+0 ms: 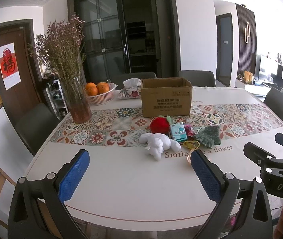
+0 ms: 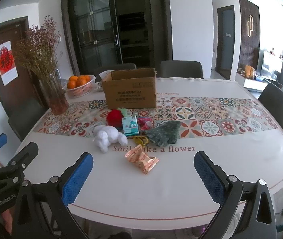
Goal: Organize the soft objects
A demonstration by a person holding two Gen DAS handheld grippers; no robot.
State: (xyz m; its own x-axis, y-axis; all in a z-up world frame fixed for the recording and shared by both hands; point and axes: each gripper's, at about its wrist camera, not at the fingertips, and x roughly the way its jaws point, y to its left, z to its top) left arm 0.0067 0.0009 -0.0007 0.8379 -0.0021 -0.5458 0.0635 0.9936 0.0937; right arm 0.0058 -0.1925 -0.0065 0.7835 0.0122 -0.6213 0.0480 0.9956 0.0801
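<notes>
Dining table [image 2: 221, 169]: soft toys clustered before cardboard box [image 2: 130, 89]. Both grippers [image 1: 139, 171] [image 2: 143, 174] spread wide, empty. Approach white plush [image 2: 109, 137] low, pinch mid-body.

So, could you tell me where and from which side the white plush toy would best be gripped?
Probably around the white plush toy at its rounded middle, coming from the near table edge. Its near side is open, while the tissue pack and red plush crowd behind it. Either open gripper, left or right, could span it.
</notes>
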